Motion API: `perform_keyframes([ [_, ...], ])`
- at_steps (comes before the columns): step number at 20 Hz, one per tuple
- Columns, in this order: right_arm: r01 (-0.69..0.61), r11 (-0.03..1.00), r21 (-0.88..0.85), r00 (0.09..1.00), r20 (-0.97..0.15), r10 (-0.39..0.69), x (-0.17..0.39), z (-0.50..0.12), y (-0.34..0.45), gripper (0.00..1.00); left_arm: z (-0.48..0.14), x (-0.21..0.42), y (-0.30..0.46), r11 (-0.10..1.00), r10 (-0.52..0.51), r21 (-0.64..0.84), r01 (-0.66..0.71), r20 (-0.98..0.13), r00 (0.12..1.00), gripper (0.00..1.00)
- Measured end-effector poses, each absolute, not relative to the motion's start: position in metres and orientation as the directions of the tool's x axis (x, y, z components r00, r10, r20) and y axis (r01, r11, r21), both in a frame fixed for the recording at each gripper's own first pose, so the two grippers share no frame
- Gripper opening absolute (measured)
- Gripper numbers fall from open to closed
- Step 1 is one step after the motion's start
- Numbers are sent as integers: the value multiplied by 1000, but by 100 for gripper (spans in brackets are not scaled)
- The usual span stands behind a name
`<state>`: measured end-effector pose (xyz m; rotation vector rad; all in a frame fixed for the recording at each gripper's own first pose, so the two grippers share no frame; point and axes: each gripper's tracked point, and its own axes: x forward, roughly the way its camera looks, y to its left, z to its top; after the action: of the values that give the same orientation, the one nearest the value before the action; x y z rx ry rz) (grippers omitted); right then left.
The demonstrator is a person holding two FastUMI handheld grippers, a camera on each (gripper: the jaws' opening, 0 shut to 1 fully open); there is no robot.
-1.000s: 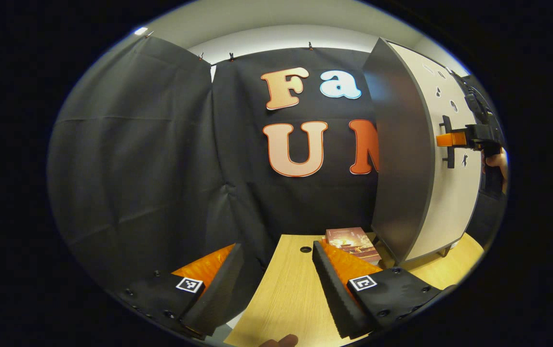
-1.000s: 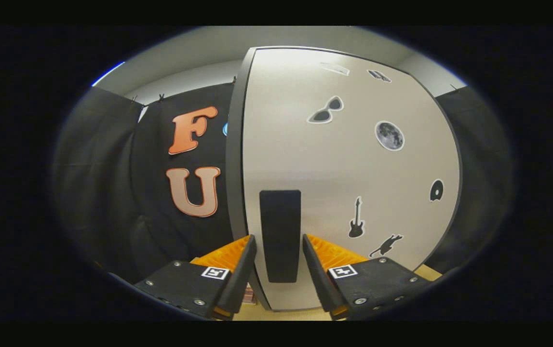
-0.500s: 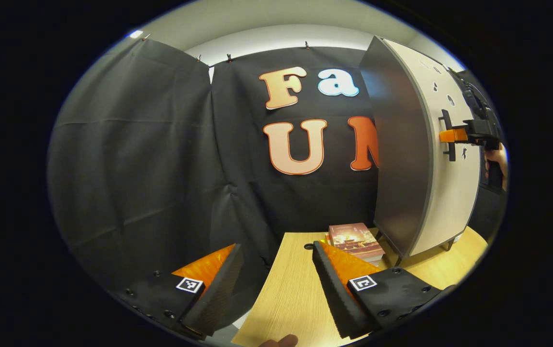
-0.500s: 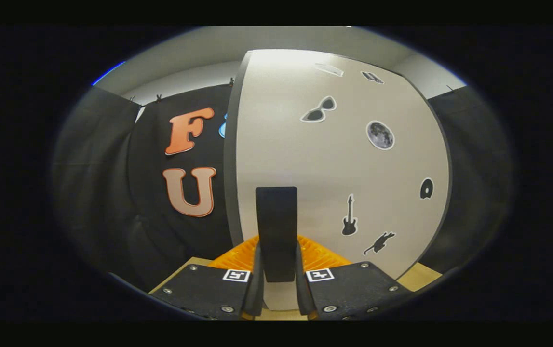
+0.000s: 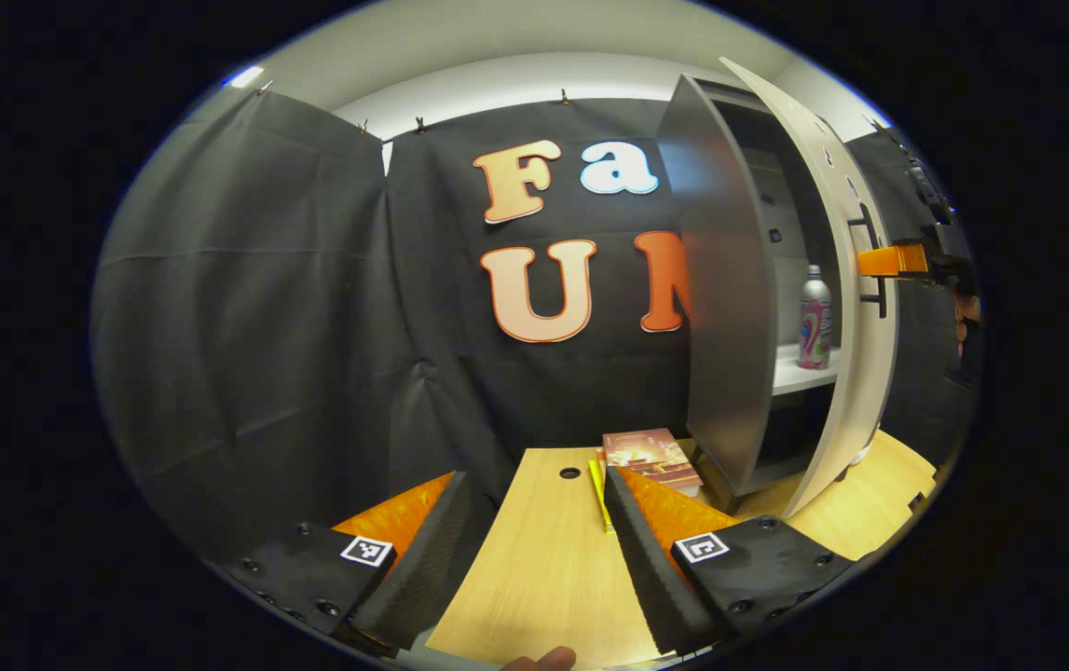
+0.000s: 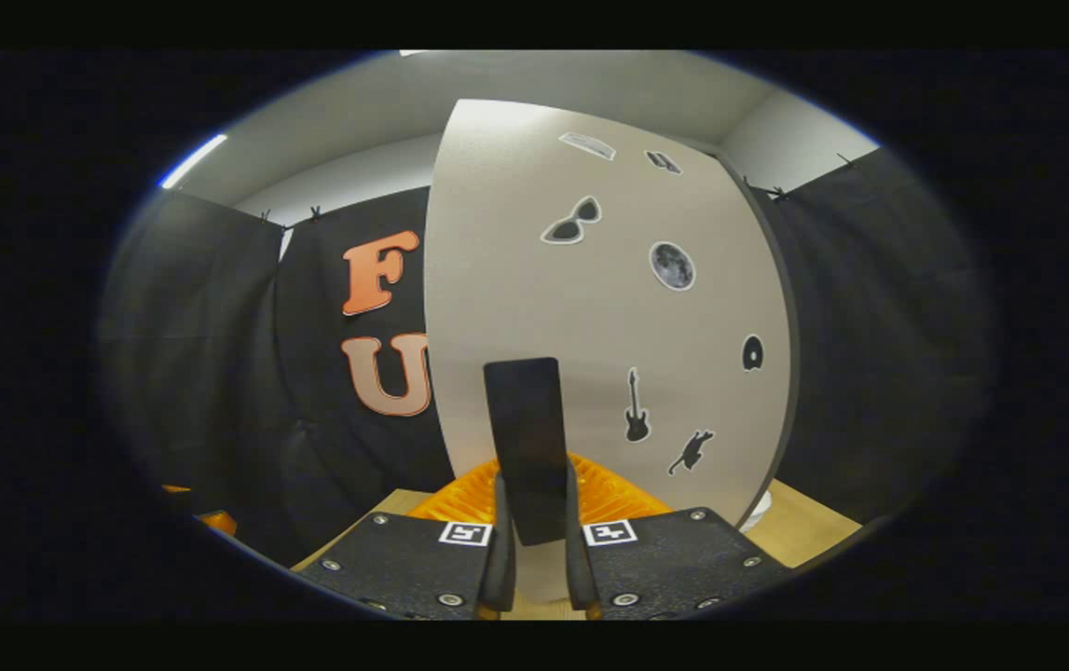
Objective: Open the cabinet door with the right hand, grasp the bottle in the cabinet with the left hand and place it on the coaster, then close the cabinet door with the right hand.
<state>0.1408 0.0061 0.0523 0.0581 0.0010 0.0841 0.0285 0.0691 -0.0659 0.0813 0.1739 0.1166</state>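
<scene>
At three o'clock in left gripper view, bottle (image 5: pixel 815 317) upright on cabinet shelf (image 5: pixel 800 375) behind part-open door (image 5: pixel 856 308). Probably rigid, slick, light; best gripped mid-body. Right claw (image 6: pixel 534 559) clamped on door handle (image 6: pixel 526 438); left claw (image 5: pixel 534 568) spread apart above desk (image 5: pixel 543 578).

walls: black cloth (image 5: pixel 245 308) | table: light wood (image 5: pixel 553 568) | ceiling: white (image 5: pixel 497 37)

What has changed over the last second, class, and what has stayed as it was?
The right gripper closed its fingers on the door handle and pulled, swinging the cabinet door partly open. That uncovers the bottle, standing on a shelf inside. The left gripper stays open over the table, and the books beside the cabinet lie as before.
</scene>
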Motion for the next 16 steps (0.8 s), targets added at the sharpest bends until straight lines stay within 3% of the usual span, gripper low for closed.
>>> perform_keyframes([
  [6, -68, 995, 69, 998, 4, 68, 66, 53, -60, 21, -64, -8, -5, 993, 55, 108, -36, -177, 983, 94],
  [12, -29, 998, 60, 1000, -2, 29, 38, 58, -119, 20, -58, -37, -72, 995, 0, 97, 17, -164, 987, 94],
  [16, -6, 999, 42, 1000, 4, 6, 29, 60, -155, 14, -56, -48, -97, 995, 2, 94, 14, -164, 987, 94],
])
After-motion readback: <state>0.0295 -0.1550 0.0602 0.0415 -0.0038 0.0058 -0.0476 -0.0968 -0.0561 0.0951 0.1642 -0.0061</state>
